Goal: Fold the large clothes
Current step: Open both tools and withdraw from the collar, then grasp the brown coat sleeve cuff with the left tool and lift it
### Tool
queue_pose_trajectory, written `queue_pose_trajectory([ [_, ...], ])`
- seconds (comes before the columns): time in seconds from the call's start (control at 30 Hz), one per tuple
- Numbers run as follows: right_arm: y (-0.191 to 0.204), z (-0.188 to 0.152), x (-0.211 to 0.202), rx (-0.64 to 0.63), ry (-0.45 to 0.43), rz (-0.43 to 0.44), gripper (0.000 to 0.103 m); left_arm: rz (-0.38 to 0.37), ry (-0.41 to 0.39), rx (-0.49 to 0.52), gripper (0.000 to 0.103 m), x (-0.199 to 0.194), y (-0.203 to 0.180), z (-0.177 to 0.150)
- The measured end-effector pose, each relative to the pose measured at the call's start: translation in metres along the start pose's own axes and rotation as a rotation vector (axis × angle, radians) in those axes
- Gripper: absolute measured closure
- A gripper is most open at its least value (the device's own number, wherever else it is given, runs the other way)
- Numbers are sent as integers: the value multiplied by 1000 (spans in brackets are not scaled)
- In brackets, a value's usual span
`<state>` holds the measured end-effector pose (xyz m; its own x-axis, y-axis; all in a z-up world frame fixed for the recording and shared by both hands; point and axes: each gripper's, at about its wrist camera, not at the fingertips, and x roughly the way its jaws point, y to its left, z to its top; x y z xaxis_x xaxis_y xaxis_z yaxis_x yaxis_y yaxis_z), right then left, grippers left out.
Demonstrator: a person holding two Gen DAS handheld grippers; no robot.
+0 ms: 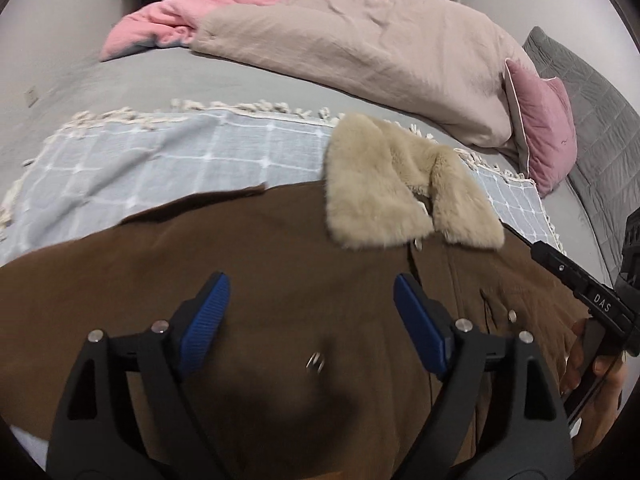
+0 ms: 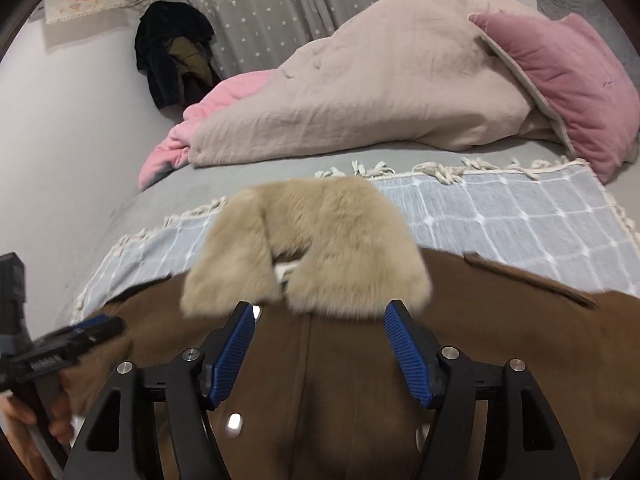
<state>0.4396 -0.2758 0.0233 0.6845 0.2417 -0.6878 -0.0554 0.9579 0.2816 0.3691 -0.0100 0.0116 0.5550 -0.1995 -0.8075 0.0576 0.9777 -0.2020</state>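
A brown coat [image 1: 280, 264] with a beige fur collar [image 1: 400, 188] lies spread on a grey checked blanket [image 1: 160, 160] on the bed. My left gripper [image 1: 312, 292] is open and empty above the coat's left front, left of the collar. My right gripper [image 2: 320, 320] is open and empty above the coat's front seam, just below the fur collar [image 2: 312, 244]. The coat [image 2: 500, 320] fills the lower half of the right wrist view. The right gripper also shows at the right edge of the left wrist view [image 1: 536, 250]. The left gripper shows at the left edge of the right wrist view [image 2: 116, 326].
A beige duvet [image 1: 380, 48] and pink blanket [image 1: 192, 12] lie bunched at the far side of the bed. A pink pillow [image 2: 568, 80] leans on the duvet at right. Dark clothes [image 2: 172, 60] hang by the curtain. A wall runs along the left.
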Motion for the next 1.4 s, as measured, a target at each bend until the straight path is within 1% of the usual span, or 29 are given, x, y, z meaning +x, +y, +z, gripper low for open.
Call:
queue_pose_trajectory([
  [0.1,13,-13,-36,-40,2,-24,33,20,20,-11,18,-38,18,-21],
  [0.17,24,-26,-64,-69,0,-48,29,40,22,-34,17,-62,35,-36],
  [0.23,34,-41,-89,-99,-1,-62,27,46,8,-53,15,-80,50,-50],
  [0.3,43,-56,-109,-119,4,-63,25,70,-8,-82,12,-96,65,-64],
  [0.43,55,-87,-132,-139,37,-76,24,105,-32,-196,12,-118,101,-90],
  [0.5,61,-99,-137,-152,57,-79,24,140,-73,-249,12,-127,116,-104],
  [0.53,64,-106,-140,-157,66,-77,23,171,-97,-270,12,-130,124,-111],
  [0.57,66,-111,-142,-157,66,-71,23,197,-103,-282,12,-132,130,-116],
  [0.63,69,-121,-145,-146,61,-45,23,247,-86,-318,12,-129,145,-126],
  [0.7,72,-124,-140,-143,89,-35,23,297,-74,-376,12,-125,163,-135],
  [0.77,72,-125,-137,-130,86,-33,23,338,-64,-443,12,-119,187,-139],
  [0.83,71,-128,-134,-108,76,-21,23,387,-78,-500,13,-121,210,-139],
  [0.9,69,-130,-128,-104,100,-17,23,484,-120,-508,15,-127,225,-134],
  [0.97,68,-131,-124,-107,105,-20,23,619,-159,-492,15,-134,235,-128],
  [1.03,67,-132,-119,-107,114,-24,23,709,-155,-505,15,-135,246,-125],
  [1.1,67,-133,-114,-97,126,-20,23,768,-141,-533,15,-133,258,-124],
  [1.17,68,-134,-111,-93,136,-12,23,807,-138,-545,15,-130,267,-122],
  [1.23,72,-137,-108,-106,146,-10,23,808,-146,-549,16,-127,275,-121],
  [1.3,76,-138,-106,-127,151,-17,23,788,-140,-571,26,-121,285,-121],
  [1.33,78,-139,-106,-134,153,-19,23,767,-130,-600,28,-117,293,-119],
  [1.4,80,-140,-105,-139,154,-16,23,737,-120,-657,39,-113,307,-122],
])
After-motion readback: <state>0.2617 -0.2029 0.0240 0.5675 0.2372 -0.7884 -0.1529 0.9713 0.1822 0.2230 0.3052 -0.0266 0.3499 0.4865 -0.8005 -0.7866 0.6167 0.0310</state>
